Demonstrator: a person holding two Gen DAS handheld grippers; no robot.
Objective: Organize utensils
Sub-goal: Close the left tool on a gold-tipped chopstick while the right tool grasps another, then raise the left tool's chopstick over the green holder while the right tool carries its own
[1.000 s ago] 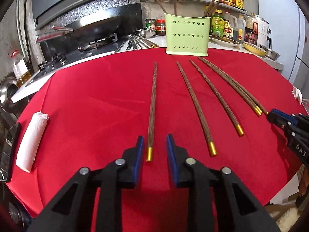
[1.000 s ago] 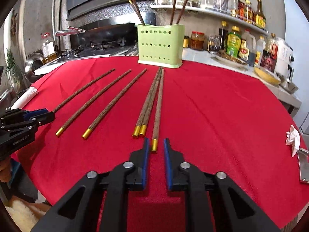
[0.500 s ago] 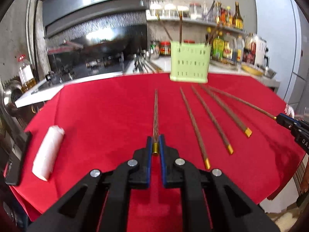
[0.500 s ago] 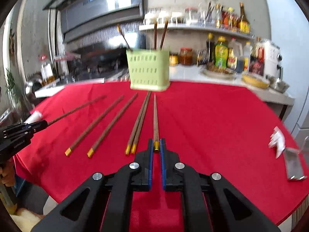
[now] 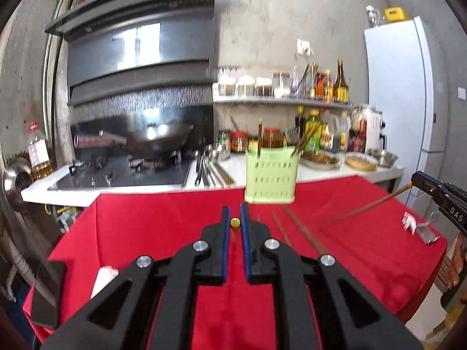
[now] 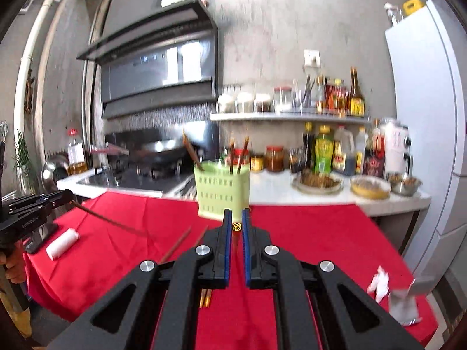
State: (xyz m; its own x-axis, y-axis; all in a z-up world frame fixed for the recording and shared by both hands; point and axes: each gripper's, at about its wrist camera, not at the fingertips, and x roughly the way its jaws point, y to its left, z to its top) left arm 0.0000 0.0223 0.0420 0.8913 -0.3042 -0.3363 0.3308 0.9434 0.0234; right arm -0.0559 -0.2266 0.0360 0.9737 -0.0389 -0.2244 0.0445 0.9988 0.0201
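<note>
My left gripper [image 5: 235, 214] is shut on the gold-capped end of a brown chopstick [image 5: 235, 222], which points away from the camera toward the green holder [image 5: 271, 175]. My right gripper [image 6: 236, 216] is shut the same way on another chopstick's gold cap [image 6: 236, 227], in front of the green holder [image 6: 221, 192]. Each wrist view shows the other gripper at its edge, right gripper [image 5: 417, 178] and left gripper [image 6: 68, 195], holding its chopstick raised above the red cloth. More chopsticks [image 5: 303, 233] [image 6: 175, 248] lie on the cloth. The holder has a few chopsticks standing in it.
A white roll [image 6: 62, 243] and a flat black object [image 5: 46, 291] lie at the cloth's left side. Crumpled white paper [image 6: 379, 283] and a small metal piece [image 6: 405, 300] sit at the right. Behind the table runs a counter with a stove, a wok [image 5: 157, 137], bowls and bottles.
Both grippers have closed on the gold ends of chopsticks and risen, lifting them off the red cloth. Both views have tilted up toward the counter and wall.
</note>
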